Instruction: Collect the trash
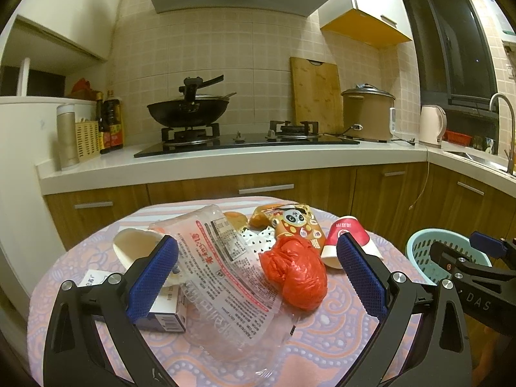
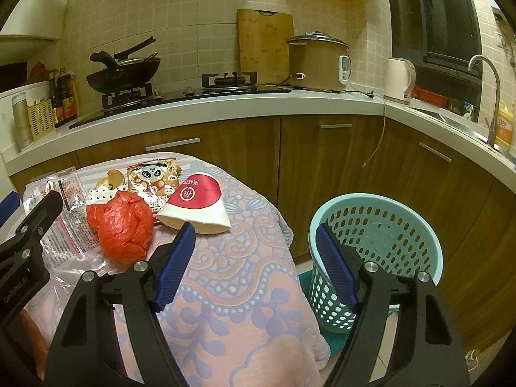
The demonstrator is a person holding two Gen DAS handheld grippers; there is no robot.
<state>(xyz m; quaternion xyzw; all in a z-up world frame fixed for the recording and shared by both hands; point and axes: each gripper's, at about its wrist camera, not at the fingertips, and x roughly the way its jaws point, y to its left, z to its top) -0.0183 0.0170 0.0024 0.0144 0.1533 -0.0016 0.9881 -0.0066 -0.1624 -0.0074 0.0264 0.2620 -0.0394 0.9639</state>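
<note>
Trash lies on a small table under a pink patterned cloth (image 1: 322, 348): a clear printed plastic bag (image 1: 222, 277), a crumpled red bag (image 1: 293, 271), a panda snack wrapper (image 1: 296, 222), a red and white paper cup (image 1: 348, 238) on its side, a white cup (image 1: 135, 245) and a small box (image 1: 167, 312). My left gripper (image 1: 258, 277) is open, its jaws either side of the clear bag and red bag. My right gripper (image 2: 254, 264) is open and empty over the table's right edge, beside a light blue basket (image 2: 377, 225) on the floor.
Behind the table runs a kitchen counter (image 1: 225, 161) with wooden cabinets, a hob with a wok (image 1: 187, 109), a rice cooker (image 1: 367, 113), a kettle (image 1: 432, 125) and a sink tap (image 2: 487, 96). A white appliance (image 1: 19, 167) stands at the left.
</note>
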